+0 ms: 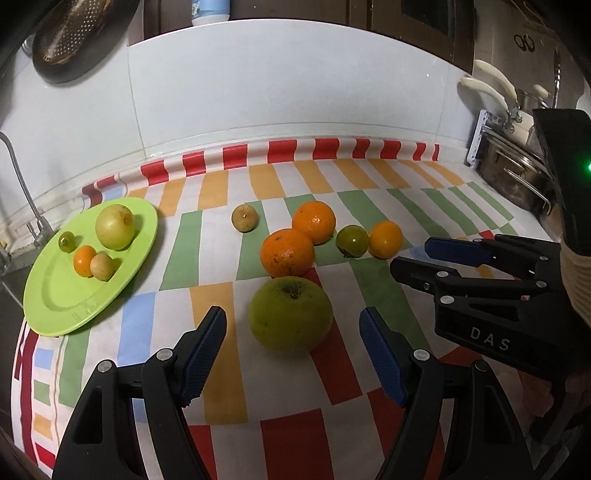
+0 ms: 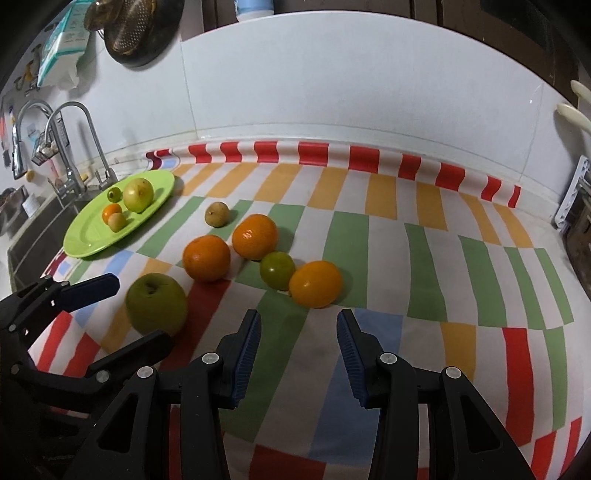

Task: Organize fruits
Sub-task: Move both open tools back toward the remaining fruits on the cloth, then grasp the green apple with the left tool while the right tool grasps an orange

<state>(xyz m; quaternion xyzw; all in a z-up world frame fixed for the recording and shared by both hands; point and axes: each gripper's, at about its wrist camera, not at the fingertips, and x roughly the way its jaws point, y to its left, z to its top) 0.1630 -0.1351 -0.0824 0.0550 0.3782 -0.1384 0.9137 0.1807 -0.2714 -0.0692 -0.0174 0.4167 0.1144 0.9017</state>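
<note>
A green plate (image 1: pixel 55 299) (image 2: pixel 85 243) at the left holds several small fruits. A big green apple (image 1: pixel 290 314) (image 2: pixel 156 304) lies on the striped cloth just ahead of my open left gripper (image 1: pixel 293 321), between its fingertips. Behind it lie two oranges (image 1: pixel 287 252) (image 1: pixel 314 221), a small green fruit (image 1: pixel 352 240), a small orange fruit (image 1: pixel 385 239) (image 2: pixel 315 283) and a brownish fruit (image 1: pixel 244 218). My right gripper (image 2: pixel 299 325) is open and empty, just short of the small orange fruit; it also shows in the left wrist view (image 1: pixel 410 254).
A sink with taps (image 2: pixel 70 155) lies left of the plate. A white tiled wall (image 1: pixel 277 92) backs the counter. Metal pots (image 1: pixel 517 173) stand at the far right. A strainer (image 1: pixel 74 33) hangs on the wall at upper left.
</note>
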